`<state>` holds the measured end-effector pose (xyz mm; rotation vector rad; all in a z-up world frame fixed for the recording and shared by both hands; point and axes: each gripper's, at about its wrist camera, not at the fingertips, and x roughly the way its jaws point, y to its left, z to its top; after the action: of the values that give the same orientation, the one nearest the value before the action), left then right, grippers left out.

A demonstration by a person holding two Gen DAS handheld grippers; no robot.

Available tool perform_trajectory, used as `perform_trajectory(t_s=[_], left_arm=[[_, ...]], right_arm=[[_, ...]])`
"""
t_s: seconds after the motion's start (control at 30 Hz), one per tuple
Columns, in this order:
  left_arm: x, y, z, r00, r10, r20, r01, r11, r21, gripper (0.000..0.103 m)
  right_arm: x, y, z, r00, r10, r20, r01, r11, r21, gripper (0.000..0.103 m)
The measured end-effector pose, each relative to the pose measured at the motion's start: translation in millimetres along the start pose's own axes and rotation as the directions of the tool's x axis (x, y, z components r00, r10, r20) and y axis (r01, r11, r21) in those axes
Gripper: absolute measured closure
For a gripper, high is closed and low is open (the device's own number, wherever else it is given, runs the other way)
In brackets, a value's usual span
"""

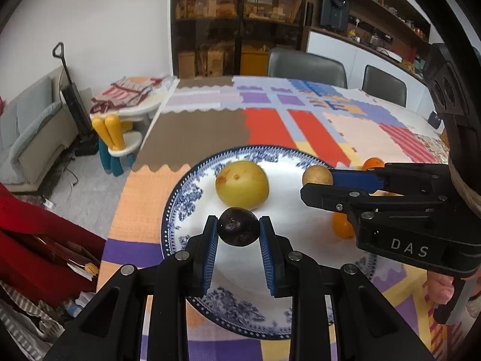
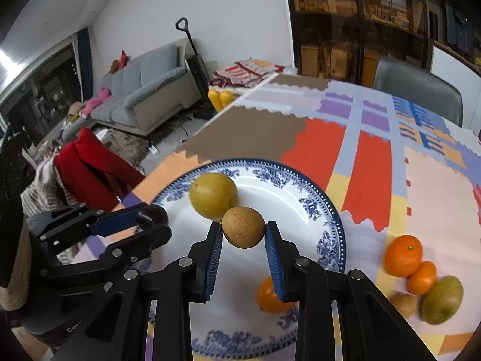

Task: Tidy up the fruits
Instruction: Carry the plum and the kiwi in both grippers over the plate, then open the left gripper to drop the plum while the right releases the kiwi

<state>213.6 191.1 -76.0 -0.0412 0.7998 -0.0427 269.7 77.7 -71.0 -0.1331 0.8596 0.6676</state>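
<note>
The left gripper [image 1: 239,230] was clamped on a dark wrinkled plum [image 1: 238,226]; the right gripper [image 2: 243,233] was clamped on a speckled tan fruit [image 2: 243,231]. Bare glossy plate [image 2: 288,192] lay ahead of both, its rim beyond.

A round yellow apple [image 2: 214,195] and an orange [image 2: 272,296] lie on the blue-patterned white plate [image 2: 324,213] on the patchwork tablecloth [image 2: 436,198]. Right of the plate, four more fruits [image 2: 421,276] cluster together.

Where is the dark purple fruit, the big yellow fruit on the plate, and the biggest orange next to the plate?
dark purple fruit [image 1: 238,226], left wrist view, middle of its front.
big yellow fruit [image 2: 212,195], right wrist view, middle of its skin.
biggest orange [image 2: 403,255], right wrist view, middle of its peel.
</note>
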Motion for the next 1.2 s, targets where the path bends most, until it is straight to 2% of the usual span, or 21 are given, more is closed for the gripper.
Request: perform_trajectory(t_s=[0.23, 0.47, 0.53, 0.57, 0.6, 0.83, 1.0, 1.2], left_arm=[[21, 5, -2, 0.999, -0.004, -0.040, 0.003, 1.000, -0.022, 0.076], [27, 5, -2, 0.998, -0.008, -0.058, 0.006, 0.999, -0.034, 0.075], [25, 4, 0, 0.998, -0.005, -0.056, 0.003, 0.999, -0.037, 0.063], [22, 4, 0, 0.999, 0.007, -0.046, -0.009, 0.999, -0.039, 0.055], [19, 5, 1, 0.999, 0.018, -0.034, -0.019, 0.999, -0.039, 0.055], [-15, 0, 4, 0.999, 0.038, 0.027, -0.037, 0.998, -0.049, 0.054], [-44, -15, 6, 0.996, 0.037, 0.080, -0.035, 0.999, -0.027, 0.051], [-71, -36, 7, 0.992, 0.027, 0.126, -0.026, 1.000, -0.009, 0.048]], right_arm=[[25, -6, -2, 0.999, 0.000, -0.053, 0.001, 1.000, 0.014, 0.073], [33, -9, -2, 0.998, -0.002, -0.066, 0.003, 1.000, 0.021, 0.072], [34, -11, -2, 0.998, 0.004, -0.070, -0.002, 1.000, 0.028, 0.071], [33, -11, -1, 0.998, 0.002, -0.070, 0.000, 1.000, 0.030, 0.066], [31, -11, -2, 0.998, 0.003, -0.064, -0.001, 0.999, 0.032, 0.064], [-6, -5, -5, 0.998, -0.054, 0.018, 0.054, 0.999, 0.003, 0.063], [-43, -3, -11, 0.992, -0.098, 0.077, 0.098, 0.995, -0.003, 0.057], [-82, -7, -21, 0.987, -0.112, 0.117, 0.110, 0.994, 0.024, 0.053]])
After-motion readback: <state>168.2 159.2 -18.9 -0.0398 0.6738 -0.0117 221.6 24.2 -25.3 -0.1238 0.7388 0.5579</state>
